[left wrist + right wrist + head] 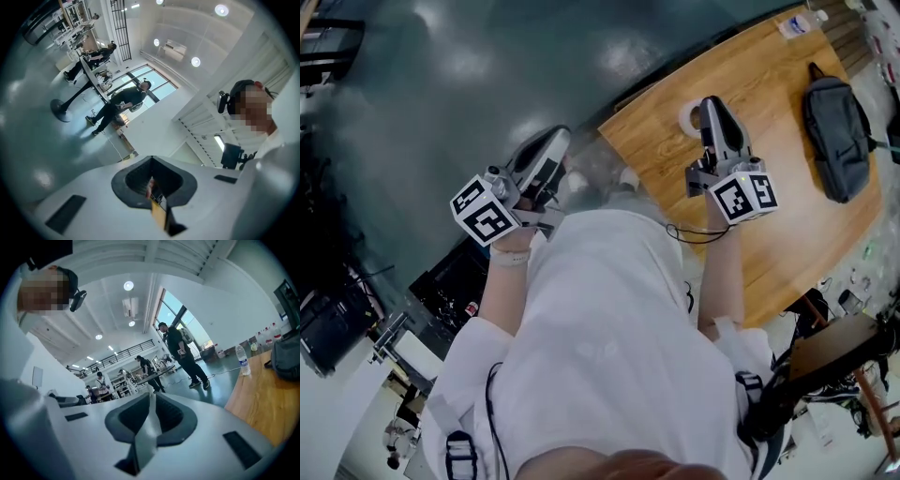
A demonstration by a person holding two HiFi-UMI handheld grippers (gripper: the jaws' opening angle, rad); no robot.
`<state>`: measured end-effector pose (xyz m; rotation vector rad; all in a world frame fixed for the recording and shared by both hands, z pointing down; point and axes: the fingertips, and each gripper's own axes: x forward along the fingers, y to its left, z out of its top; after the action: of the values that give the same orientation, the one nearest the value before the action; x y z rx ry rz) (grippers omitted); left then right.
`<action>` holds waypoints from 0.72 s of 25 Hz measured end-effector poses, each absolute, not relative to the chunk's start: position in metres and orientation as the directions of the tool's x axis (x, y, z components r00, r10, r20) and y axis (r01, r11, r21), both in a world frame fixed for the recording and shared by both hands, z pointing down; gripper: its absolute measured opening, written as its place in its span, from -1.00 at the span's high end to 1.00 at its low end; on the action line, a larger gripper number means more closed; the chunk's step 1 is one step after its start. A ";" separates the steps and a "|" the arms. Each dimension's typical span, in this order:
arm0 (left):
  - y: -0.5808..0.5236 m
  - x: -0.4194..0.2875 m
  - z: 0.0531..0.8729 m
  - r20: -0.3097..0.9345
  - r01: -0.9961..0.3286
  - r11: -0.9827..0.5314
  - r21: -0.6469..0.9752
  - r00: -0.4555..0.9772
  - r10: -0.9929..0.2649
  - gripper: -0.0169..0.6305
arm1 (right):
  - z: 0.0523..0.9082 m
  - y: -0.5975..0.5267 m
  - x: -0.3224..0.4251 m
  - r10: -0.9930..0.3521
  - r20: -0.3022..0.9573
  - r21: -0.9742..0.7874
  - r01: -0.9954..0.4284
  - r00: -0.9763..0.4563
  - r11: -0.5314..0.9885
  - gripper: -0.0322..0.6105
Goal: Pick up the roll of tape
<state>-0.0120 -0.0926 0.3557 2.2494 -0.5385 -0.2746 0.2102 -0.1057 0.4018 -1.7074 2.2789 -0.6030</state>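
The roll of tape point(688, 119) is a whitish ring lying flat on the wooden table point(778, 216), near its far left edge. My right gripper point(712, 103) hangs over the table with its shut fingers just right of the roll, covering part of it; whether they touch is unclear. The right gripper view shows the right gripper point(151, 397) shut with nothing between the jaws, and the tape is out of sight there. My left gripper point(556, 139) is off the table's left corner, over the grey floor. The left gripper view shows the left gripper point(151, 161) closed and holding nothing.
A black bag point(836, 136) lies on the table's right side, also visible as the bag point(286, 357). A water bottle point(797, 23) stands at the far edge, the same bottle point(241, 359). People point(180, 352) stand on the floor beyond. Cluttered gear sits at lower left point(441, 291).
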 end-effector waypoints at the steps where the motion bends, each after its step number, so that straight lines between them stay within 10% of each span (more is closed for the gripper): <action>1: -0.093 -0.015 0.358 -0.018 -0.297 -0.595 0.747 0.885 -0.464 0.95 | 0.410 -0.107 0.213 -0.949 0.090 -0.430 -0.872 -0.301 0.235 0.82; 18: -0.101 -0.056 0.392 0.080 -0.394 -0.510 0.765 0.843 -0.531 0.95 | 0.616 -0.091 0.226 -0.571 0.772 -0.006 -0.903 -0.278 0.430 0.47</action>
<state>-0.0557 -0.1007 0.3917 2.1714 -0.6713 -0.2072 0.2256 -0.0910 0.6158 -2.0008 3.1802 -0.9577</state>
